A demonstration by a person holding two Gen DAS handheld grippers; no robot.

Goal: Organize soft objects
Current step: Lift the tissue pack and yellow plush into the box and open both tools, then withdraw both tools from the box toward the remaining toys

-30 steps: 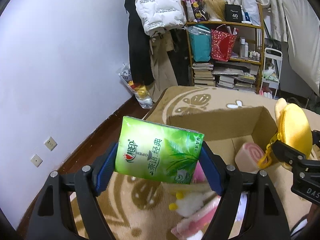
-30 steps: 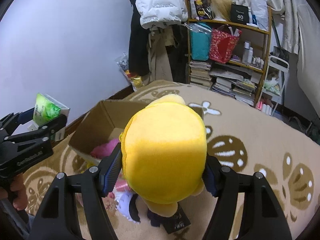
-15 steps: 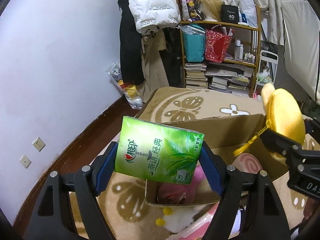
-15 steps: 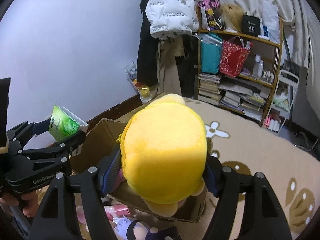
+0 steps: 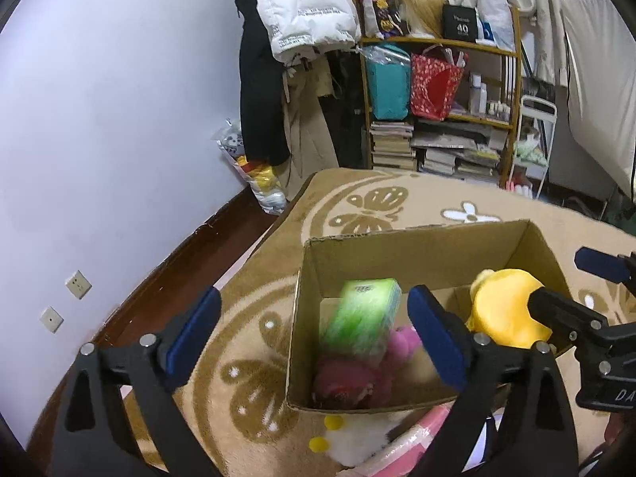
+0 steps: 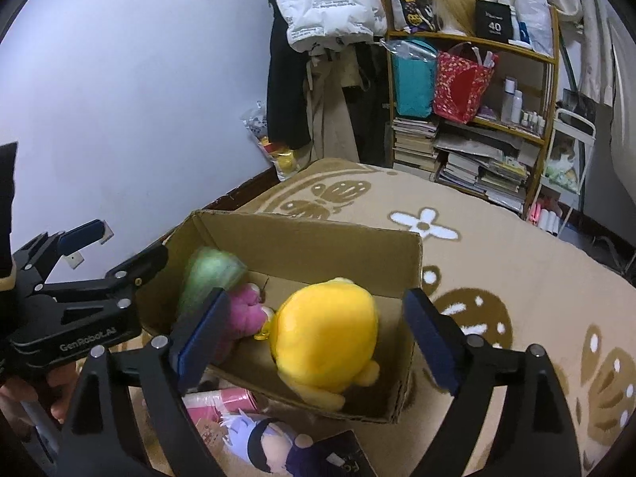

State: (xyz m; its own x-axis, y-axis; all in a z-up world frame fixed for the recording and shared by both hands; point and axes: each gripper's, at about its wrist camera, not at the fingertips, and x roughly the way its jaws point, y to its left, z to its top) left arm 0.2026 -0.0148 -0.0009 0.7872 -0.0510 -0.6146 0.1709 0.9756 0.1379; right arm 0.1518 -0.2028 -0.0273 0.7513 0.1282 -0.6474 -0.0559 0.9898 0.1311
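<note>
Left gripper [image 5: 314, 334]: jaws spread wide, gripping nothing. Right gripper [image 6: 318, 336]: jaws likewise spread wide, with nothing between the pads.

Nearest to the cameras, on the rug [image 6: 516, 278] outside the front wall of the cardboard box [image 6: 302, 238], several soft items lie unsorted:
- a doll with a lilac and dark head [image 6: 270, 443], touching a dark card or packet;
- a pink wrapped package [image 6: 222, 399], just beside the box wall;
- a white plush with yellow knobs [image 5: 349, 443], visible in the left wrist view.

Inside the box:
- The green tissue pack [image 5: 361, 316] appears motion-blurred below the left jaws, tilted, over the magenta plush [image 5: 357, 377]. Whether it has settled cannot be told.
- The yellow plush toy [image 6: 326, 338] lies at the right end of the box, resting against the front wall, with a small yellow clip at its side. It is free of the right pads.

Beyond the box: bare rug, then a wooden shelf unit [image 6: 497, 91] holding books, a teal bag and a red bag, and coats hanging against the wall.

Task status, as a judgement: four soft items at most are in the box, and both tools are unloaded. At least three items on the rug remain to be collected. The box has free space at its centre for them.
</note>
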